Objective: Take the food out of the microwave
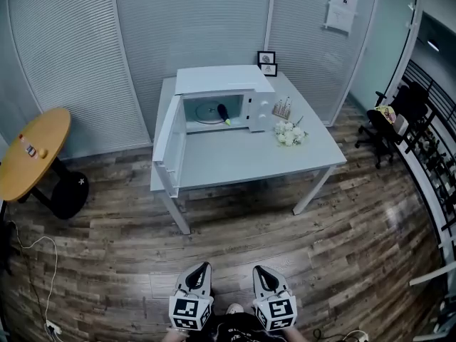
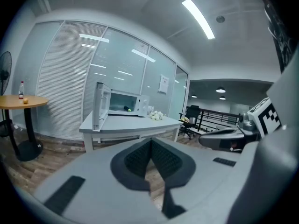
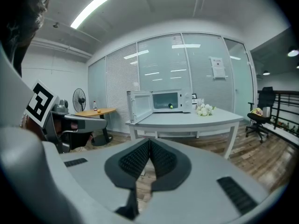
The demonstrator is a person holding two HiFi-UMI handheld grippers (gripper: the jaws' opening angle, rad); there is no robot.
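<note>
A white microwave stands on a grey table, its door swung wide open to the left. Inside lies the food, a dark oblong item with a yellow-green end; it also shows as a small spot in the left gripper view and the right gripper view. Both grippers are far from the table, over the wooden floor. My left gripper is shut and empty, its pads meeting at the tip. My right gripper is likewise shut on nothing.
White flowers and a small holder sit on the table right of the microwave, two photo frames on top of it. A round wooden table stands at left, an office chair and railing at right. Cables lie on the floor.
</note>
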